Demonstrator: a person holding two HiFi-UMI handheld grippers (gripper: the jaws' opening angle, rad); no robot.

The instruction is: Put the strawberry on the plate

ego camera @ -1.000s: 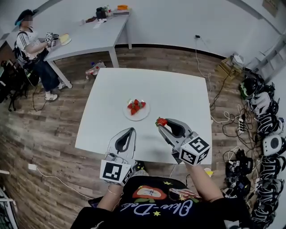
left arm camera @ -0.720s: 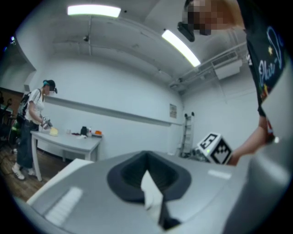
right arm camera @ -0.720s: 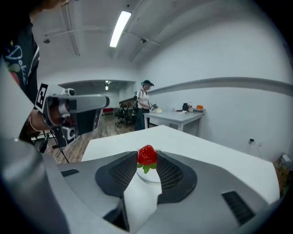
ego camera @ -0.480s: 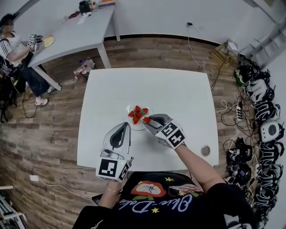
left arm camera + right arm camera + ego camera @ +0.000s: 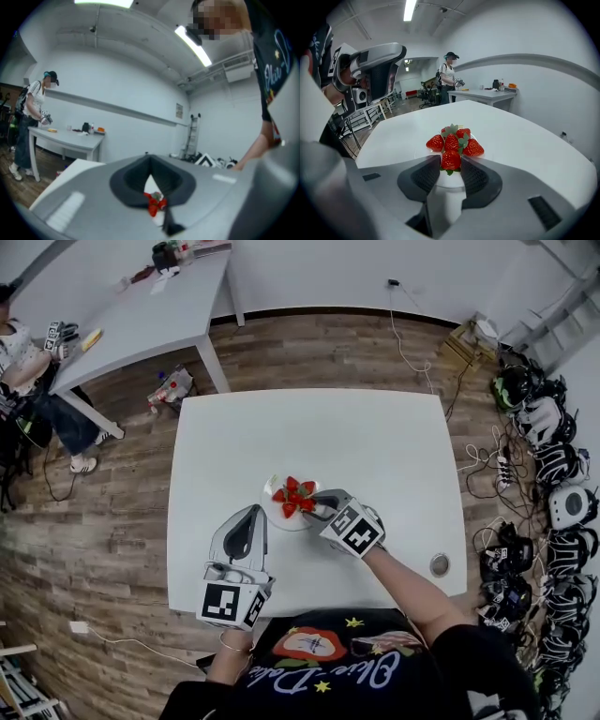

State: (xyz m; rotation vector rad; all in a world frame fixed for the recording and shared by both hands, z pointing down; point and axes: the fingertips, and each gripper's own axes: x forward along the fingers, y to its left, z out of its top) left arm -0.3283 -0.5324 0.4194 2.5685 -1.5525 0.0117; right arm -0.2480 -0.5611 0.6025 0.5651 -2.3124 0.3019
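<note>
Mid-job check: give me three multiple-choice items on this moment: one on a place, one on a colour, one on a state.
1. Where is the right gripper? A at the plate's edge; B over the floor; C at the far table.
2. What colour is the plate? A blue; B white; C black.
3. The right jaws are: A wide apart and empty; B shut on the plate; C shut on a strawberry.
Answers: A, the head view shows it at the plate's rim; B, the rim is white; C, the strawberry sits clamped between them.

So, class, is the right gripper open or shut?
Shut: the right gripper clamps a strawberry between its jaws, pressing both sides of it, at the near rim of the plate.
</note>
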